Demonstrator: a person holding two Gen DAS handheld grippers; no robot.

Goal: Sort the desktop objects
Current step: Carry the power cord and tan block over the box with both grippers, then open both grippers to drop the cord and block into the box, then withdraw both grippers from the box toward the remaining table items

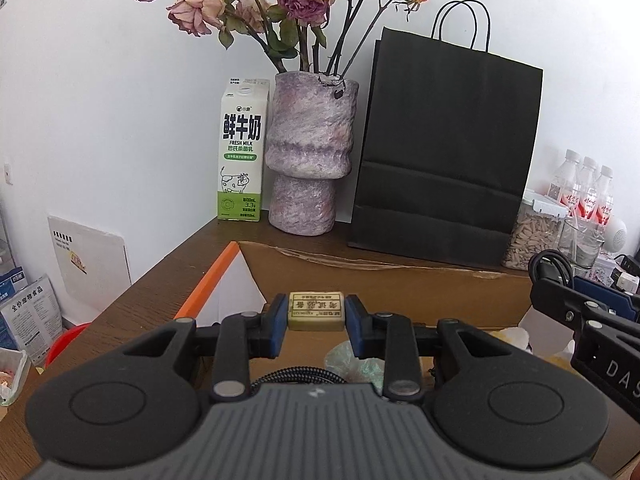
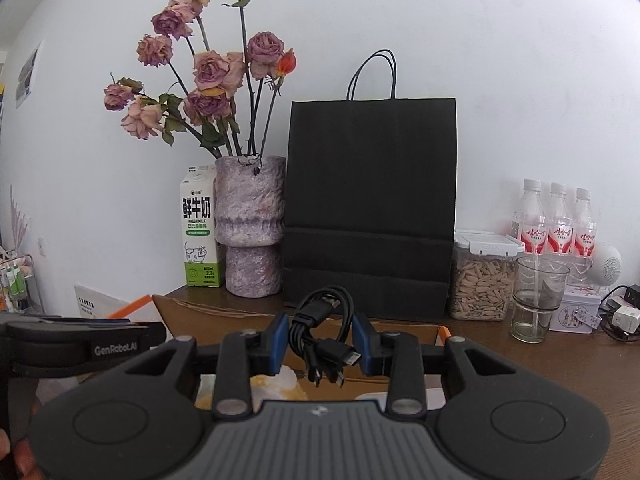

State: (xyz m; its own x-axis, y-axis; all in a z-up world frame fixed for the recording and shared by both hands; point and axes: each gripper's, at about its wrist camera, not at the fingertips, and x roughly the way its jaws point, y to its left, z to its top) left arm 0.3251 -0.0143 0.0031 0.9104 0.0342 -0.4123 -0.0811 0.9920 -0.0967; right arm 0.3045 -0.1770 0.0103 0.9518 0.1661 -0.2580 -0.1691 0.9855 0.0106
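Observation:
In the left wrist view my left gripper [image 1: 316, 312] is shut on a small yellowish eraser [image 1: 316, 311] with printed text, held above an open cardboard box [image 1: 384, 280]. In the right wrist view my right gripper [image 2: 323, 340] is shut on a bundle of black cables [image 2: 324, 328] whose plugs hang down below the fingers, also above the cardboard box [image 2: 224, 316]. The right gripper's body [image 1: 588, 320] shows at the right edge of the left wrist view. The left gripper's body [image 2: 80, 344] lies at the left edge of the right wrist view.
On the brown desk [image 1: 160, 288] against the white wall stand a milk carton [image 1: 242, 152], a purple vase [image 1: 310, 156] of dried roses and a black paper bag [image 1: 444, 152]. Further right are a seed jar [image 2: 482, 280], water bottles [image 2: 558, 224], a glass [image 2: 538, 300] and a tin [image 2: 576, 312].

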